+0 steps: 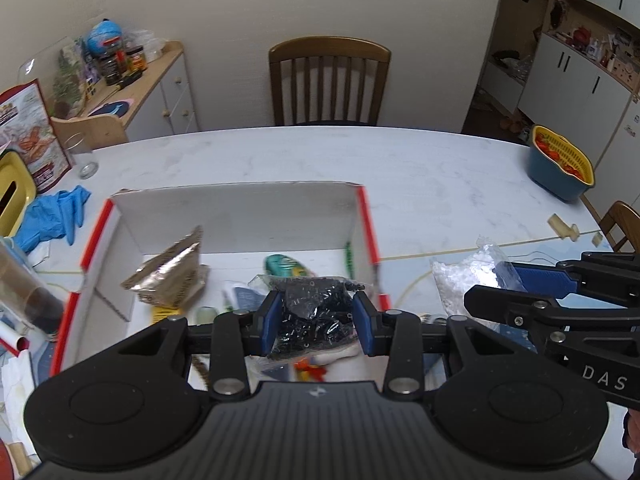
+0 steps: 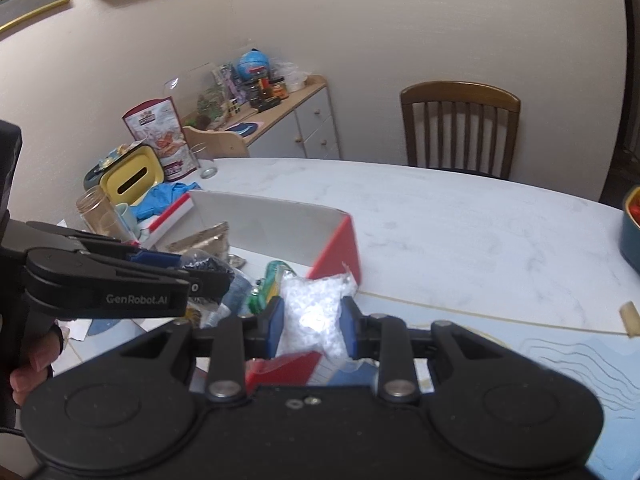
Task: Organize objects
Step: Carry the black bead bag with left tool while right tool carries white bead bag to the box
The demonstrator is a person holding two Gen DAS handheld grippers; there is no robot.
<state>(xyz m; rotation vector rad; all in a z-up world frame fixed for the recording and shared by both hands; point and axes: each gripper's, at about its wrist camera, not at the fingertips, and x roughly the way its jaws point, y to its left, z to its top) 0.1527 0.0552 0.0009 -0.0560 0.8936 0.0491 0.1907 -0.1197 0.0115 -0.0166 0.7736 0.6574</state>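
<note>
My left gripper [image 1: 316,318] is shut on a clear bag of small black parts [image 1: 316,312] and holds it over the open white box with red edges [image 1: 240,216]. The box holds a gold foil pouch [image 1: 172,276], a teal item [image 1: 282,265] and other small things. My right gripper [image 2: 314,322] is shut on a clear bag of white bits [image 2: 316,312], held just outside the box's right red wall [image 2: 340,252]. The right gripper also shows in the left wrist view [image 1: 504,276], and the left gripper in the right wrist view [image 2: 192,268].
A white table [image 1: 420,176] carries blue gloves [image 1: 56,216], a yellow tissue box [image 1: 12,192], a glass [image 1: 82,154], a snack bag [image 1: 32,136], a blue-and-yellow basket [image 1: 560,164] and a beige piece [image 1: 564,228]. A wooden chair [image 1: 328,80] and a cluttered sideboard [image 1: 148,80] stand behind.
</note>
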